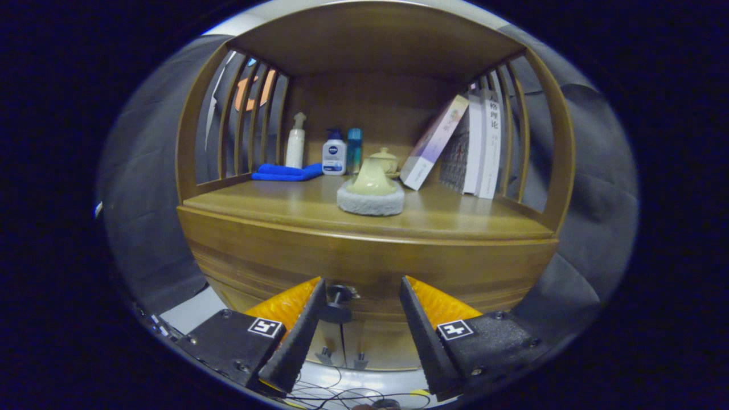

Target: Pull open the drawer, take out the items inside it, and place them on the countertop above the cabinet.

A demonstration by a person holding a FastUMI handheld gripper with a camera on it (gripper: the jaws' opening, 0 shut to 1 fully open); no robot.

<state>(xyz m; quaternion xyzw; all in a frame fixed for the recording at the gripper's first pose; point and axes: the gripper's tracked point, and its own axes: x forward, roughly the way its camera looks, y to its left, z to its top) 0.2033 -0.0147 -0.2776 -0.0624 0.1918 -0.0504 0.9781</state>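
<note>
Drawer (370, 259) front sits closed under the bench (455, 219), and its small dark knob (337, 302) lies between your fingers, close to the left one. Your tongs (362, 296) are spread wide apart, gripping nothing; whether the left finger (299, 330) brushes the knob you cannot tell. Below the drawer, two cabinet doors (356, 341) with small pulls show between the fingers.

On the bench above, a cream teapot-like piece (371, 176) stands on a round grey-white pad (370, 202), near the front edge. Behind it sits a small lidded pot (386, 160). To the left, a folded blue cloth (287, 172) lies by the slatted side rail, with a white pump bottle (295, 142), a white-and-blue bottle (334, 154) and a teal bottle (354, 149) standing beside it. To the right, one book (433, 142) leans tilted against several upright books (481, 145).

Grey cloth (148, 199) hangs around the wooden cabinet, and thin cables (336, 393) lie on the pale floor below your fingers.
</note>
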